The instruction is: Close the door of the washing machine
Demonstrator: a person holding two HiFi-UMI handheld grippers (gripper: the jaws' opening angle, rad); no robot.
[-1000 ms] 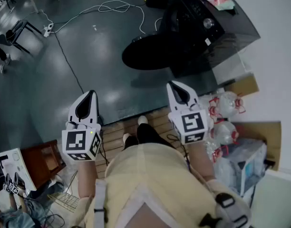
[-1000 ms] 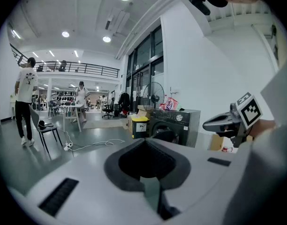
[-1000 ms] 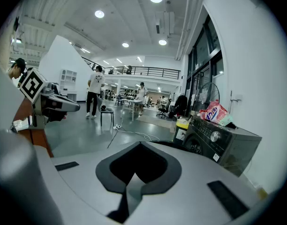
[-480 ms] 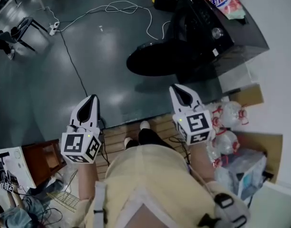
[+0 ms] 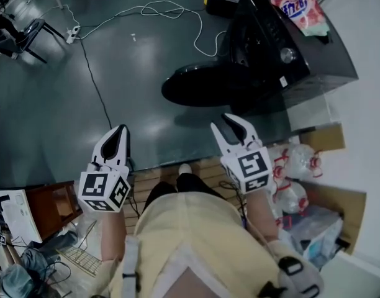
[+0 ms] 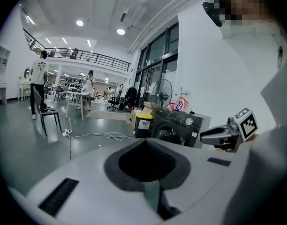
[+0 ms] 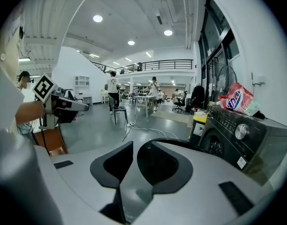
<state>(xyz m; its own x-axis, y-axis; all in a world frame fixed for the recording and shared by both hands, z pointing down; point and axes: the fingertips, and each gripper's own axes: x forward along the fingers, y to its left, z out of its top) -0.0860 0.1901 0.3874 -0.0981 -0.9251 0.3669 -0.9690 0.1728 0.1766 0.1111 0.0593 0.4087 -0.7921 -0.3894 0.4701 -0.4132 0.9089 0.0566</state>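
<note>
Glossy grey floor (image 5: 115, 73) is spreading out in front of the black boxy washing machine (image 5: 314, 54), whose round dark door (image 5: 196, 87) is hanging wide open over it. White cable (image 5: 159, 8) is looping out from the machine; a pink detergent bag (image 5: 295, 6) is lying atop it. Short of the machine's door, the right gripper (image 5: 222, 123) is spreading its empty fingers (image 7: 110, 165); farther from the machine, the left gripper (image 5: 120, 132) is holding its fingers (image 6: 148, 161) pressed together on nothing.

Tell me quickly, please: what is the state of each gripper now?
Left gripper: closed, holding nothing.
Right gripper: jaws opening, nothing between them.
</note>
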